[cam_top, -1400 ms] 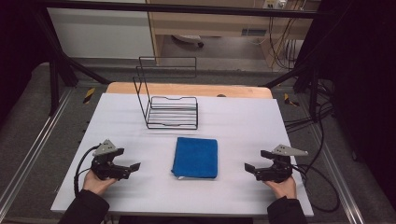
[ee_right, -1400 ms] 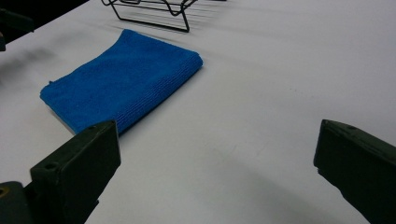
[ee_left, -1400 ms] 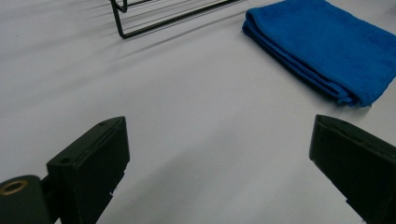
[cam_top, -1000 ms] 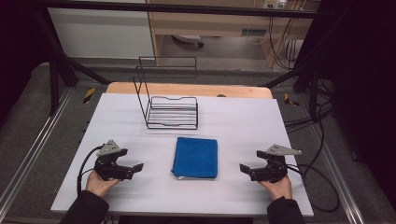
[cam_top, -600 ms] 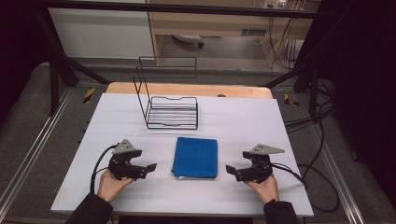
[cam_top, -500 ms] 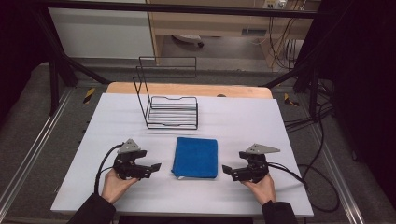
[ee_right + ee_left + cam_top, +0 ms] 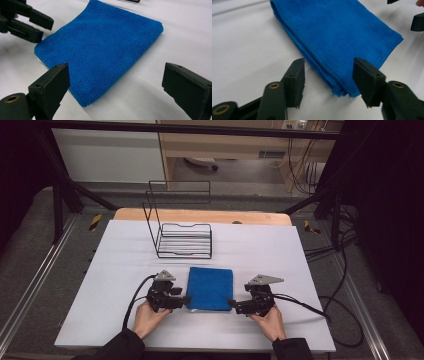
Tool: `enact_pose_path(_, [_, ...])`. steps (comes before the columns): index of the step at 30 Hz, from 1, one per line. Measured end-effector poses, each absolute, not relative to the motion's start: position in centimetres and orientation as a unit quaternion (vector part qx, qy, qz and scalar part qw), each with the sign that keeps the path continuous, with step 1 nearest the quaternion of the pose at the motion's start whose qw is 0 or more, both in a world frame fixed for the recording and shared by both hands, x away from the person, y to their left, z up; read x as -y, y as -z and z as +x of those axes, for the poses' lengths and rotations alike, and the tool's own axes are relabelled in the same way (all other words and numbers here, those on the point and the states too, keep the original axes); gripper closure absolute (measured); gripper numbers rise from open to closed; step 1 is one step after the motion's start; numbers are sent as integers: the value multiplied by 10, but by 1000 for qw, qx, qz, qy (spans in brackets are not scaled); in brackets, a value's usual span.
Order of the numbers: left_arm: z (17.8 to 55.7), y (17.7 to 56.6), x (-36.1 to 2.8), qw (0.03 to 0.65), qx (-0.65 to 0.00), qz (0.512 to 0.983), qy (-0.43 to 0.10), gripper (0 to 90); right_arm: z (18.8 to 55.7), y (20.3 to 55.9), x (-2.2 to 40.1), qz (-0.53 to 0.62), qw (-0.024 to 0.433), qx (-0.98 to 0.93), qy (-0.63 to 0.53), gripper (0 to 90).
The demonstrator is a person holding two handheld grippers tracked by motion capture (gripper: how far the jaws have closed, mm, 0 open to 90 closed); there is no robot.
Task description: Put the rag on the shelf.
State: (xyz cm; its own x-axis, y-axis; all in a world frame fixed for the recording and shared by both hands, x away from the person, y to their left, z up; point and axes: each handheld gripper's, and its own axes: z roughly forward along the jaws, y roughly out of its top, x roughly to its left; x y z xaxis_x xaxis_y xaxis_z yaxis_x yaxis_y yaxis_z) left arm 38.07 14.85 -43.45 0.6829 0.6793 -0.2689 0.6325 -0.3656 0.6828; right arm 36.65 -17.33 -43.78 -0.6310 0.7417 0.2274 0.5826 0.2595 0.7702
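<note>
Blue cloth, folded flat at mid-table below the rack, is not yet gripped: its near corners are flanked by the half-closed, closing left gripper and the wide-open right gripper.

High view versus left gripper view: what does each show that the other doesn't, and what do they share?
High view alone: the black wire rack standing behind the cloth, the wooden table edge, both forearms. Left gripper view alone: the stacked layers at the folded blue cloth corner, lying between the left hand-held gripper jaws, which have just been closing and are not yet pressing it. Shared: the cloth, the white table cover, the right hand-held gripper.
</note>
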Motion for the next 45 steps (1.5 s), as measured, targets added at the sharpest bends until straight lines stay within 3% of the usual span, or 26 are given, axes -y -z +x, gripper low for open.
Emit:
enact_pose_path(6, [378, 440, -138, 380, -402, 833, -23, 550, 367, 439, 171, 426, 80, -784, -444, 122])
enact_pose_path(20, [371, 447, -131, 379, -412, 828, -28, 642, 365, 445, 168, 419, 70, -791, -439, 191])
enact_pose_path(33, [368, 450, -126, 384, -420, 822, -18, 810, 366, 448, 165, 419, 68, -794, -435, 235])
enact_pose_path(45, [364, 440, -136, 395, -433, 810, -25, 850, 365, 447, 165, 417, 66, -791, -442, 294])
